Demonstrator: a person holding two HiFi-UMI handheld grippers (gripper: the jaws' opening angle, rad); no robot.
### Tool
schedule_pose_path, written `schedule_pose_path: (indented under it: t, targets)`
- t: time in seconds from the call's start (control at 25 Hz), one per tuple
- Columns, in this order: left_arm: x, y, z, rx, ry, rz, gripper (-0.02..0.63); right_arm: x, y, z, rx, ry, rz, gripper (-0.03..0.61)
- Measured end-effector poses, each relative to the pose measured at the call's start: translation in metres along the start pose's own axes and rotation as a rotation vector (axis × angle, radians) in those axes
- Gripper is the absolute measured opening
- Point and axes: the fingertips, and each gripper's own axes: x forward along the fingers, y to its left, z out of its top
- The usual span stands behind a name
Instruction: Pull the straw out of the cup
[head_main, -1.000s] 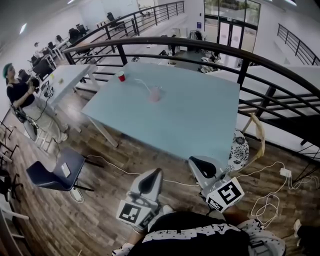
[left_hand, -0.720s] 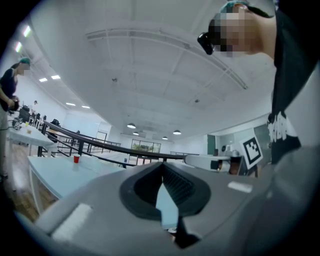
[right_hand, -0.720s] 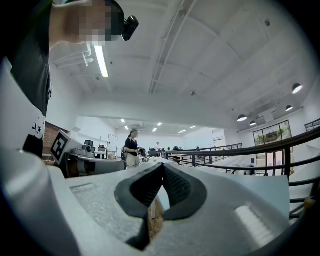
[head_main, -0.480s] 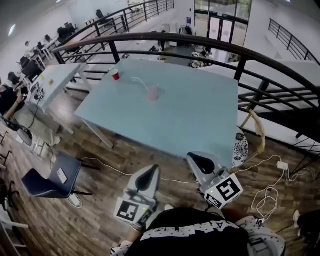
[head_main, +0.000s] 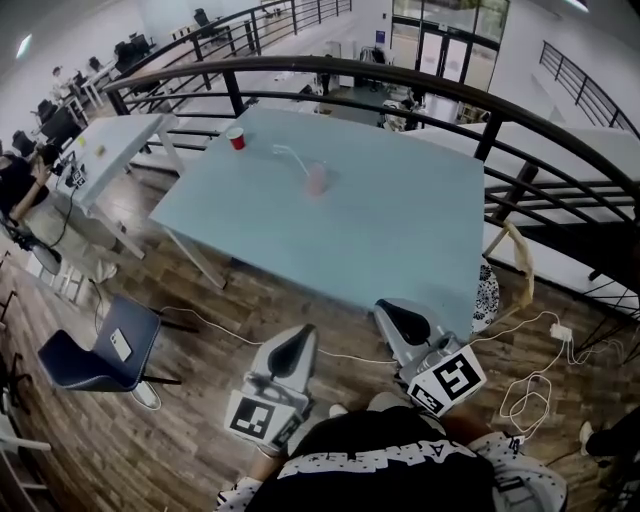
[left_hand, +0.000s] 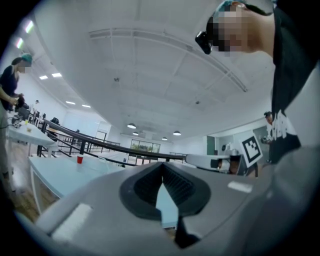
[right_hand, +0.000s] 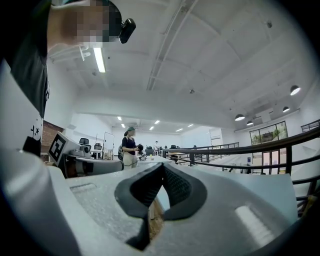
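Bright, even light comes from ceiling lamps (right_hand: 98, 59) and windows (head_main: 455, 30) at 12 o'clock. Shadows are soft. Every view bends at the edges. Gripper views have dark corners, and close parts blur.

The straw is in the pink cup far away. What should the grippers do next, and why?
Probably carry the right gripper forward toward the pink cup: it and the left gripper hang short of the table, jaws together and empty, with the straw far across it.
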Motion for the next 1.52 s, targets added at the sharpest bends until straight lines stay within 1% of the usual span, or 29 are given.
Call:
schedule_pose_path:
  t: [0.2, 0.36, 0.6, 0.76, 0.84, 1.0, 1.04, 1.16, 1.36, 1.52]
  targets:
    - [-0.002, 0.013, -0.001, -0.010, -0.005, 0.017, -0.011, 0.015, 0.000, -0.001, -0.005, 0.009, 0.013, -0.002]
    - [-0.002, 0.024, 0.003, -0.003, -0.014, 0.041, -0.011, 0.030, -0.003, 0.001, -0.010, 0.001, 0.035, -0.002]
    - [0.001, 0.056, 0.012, 0.015, -0.026, 0.095, -0.011, 0.067, -0.005, -0.004, 0.017, -0.007, 0.080, 0.000]
    - [0.008, 0.081, 0.011, 0.009, -0.015, 0.132, -0.011, 0.092, -0.011, -0.006, 0.021, -0.015, 0.101, -0.002]
    - [0.016, 0.092, 0.010, 0.010, -0.011, 0.134, -0.011, 0.103, -0.019, -0.009, 0.028, -0.013, 0.100, -0.001]
    - [0.033, 0.119, 0.004, 0.071, -0.023, 0.125, -0.011, 0.128, -0.038, -0.018, 0.035, -0.004, 0.092, -0.002]
    - [0.037, 0.127, 0.003, 0.075, -0.020, 0.127, -0.011, 0.135, -0.041, -0.019, 0.037, -0.003, 0.092, 0.000]
    - [0.049, 0.140, 0.007, 0.053, -0.016, 0.133, -0.011, 0.152, -0.048, -0.021, 0.039, -0.002, 0.099, 0.000]
    - [0.071, 0.159, 0.009, 0.080, -0.014, 0.122, -0.011, 0.171, -0.067, -0.022, 0.040, -0.001, 0.092, -0.001]
    - [0.089, 0.171, 0.018, 0.035, 0.011, 0.121, -0.011, 0.191, -0.079, -0.022, 0.044, -0.007, 0.091, -0.002]
